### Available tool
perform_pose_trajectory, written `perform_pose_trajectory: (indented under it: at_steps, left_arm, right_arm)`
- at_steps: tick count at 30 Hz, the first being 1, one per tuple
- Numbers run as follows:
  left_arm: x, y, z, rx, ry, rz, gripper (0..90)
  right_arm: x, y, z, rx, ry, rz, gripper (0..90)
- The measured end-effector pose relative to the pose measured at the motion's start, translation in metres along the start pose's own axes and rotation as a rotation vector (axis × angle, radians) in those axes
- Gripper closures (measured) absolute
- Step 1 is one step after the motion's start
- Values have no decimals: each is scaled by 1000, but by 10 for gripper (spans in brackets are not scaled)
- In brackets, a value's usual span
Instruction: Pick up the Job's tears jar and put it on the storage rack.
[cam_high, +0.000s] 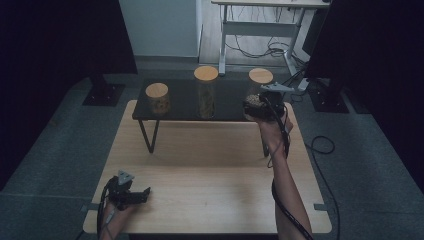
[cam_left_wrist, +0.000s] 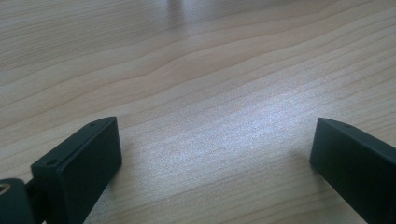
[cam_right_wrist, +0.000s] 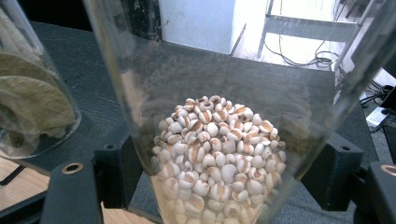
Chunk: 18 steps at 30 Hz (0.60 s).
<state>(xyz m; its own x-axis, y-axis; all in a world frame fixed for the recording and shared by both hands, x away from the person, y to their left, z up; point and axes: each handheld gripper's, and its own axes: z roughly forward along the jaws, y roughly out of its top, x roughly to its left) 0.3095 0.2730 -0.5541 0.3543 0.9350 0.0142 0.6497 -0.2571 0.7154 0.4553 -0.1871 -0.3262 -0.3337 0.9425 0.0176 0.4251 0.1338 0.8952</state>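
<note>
Right gripper (cam_right_wrist: 219, 186) clamped on the jar of white grains (cam_right_wrist: 219, 154) at the right end of the dark shelf (cam_high: 175, 112); the smooth glass could slip or knock the middle jar (cam_high: 205, 92).

Grey floor, pale wooden table (cam_high: 210, 195), left gripper (cam_high: 131, 194) resting near-left, jaws apart, nothing between them.

1. You see a short jar (cam_high: 158, 98) with a wooden lid at the left of the dark shelf (cam_high: 180, 102).
2. You see a taller jar (cam_high: 205, 92) at its middle.
3. The wooden table (cam_high: 210, 175) lies beneath.
</note>
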Motion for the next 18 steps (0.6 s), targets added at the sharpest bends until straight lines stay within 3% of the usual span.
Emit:
perform_pose_trajectory:
  at_steps: [18]
  left_arm:
    - [0,0,0,1,0,0,17]
  right_arm:
    - [-6,5,9,7,11,-6,243]
